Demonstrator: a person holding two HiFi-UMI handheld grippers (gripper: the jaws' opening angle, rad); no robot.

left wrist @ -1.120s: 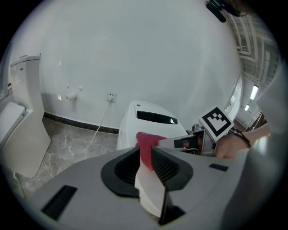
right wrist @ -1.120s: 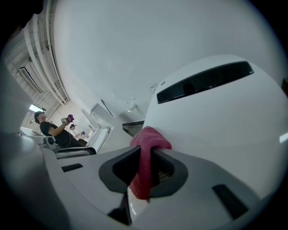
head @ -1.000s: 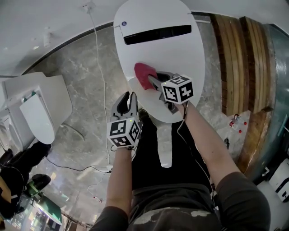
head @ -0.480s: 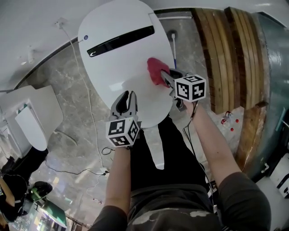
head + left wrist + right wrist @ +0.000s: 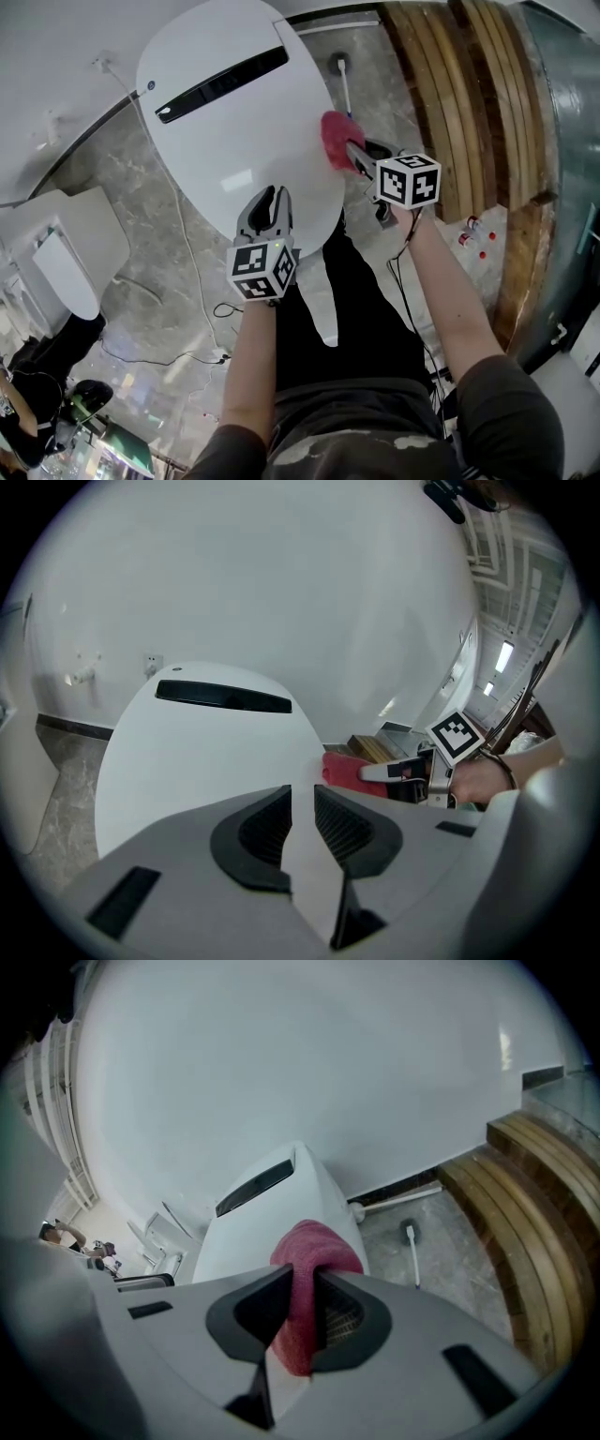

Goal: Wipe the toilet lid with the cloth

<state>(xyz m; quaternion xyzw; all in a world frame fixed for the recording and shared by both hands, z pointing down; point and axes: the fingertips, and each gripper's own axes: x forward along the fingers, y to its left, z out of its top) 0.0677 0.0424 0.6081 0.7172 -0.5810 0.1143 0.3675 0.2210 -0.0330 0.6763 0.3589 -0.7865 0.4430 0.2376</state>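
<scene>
Cloth (image 5: 334,138) in right tool (image 5: 350,153)

**No legible text in view**

No words, nos. or brand names readable anywhere. Only sign-like marks:
- B/w square code patterns on the marker cube (image 5: 262,270) of the left gripper (image 5: 265,200) and the marker cube (image 5: 409,180) of the right gripper (image 5: 349,150). Machine codes, no letters/digits.
- Small round dark emblem (image 5: 150,85) on the toilet lid (image 5: 225,141), near its long dark slot. Too small to read.
</scene>
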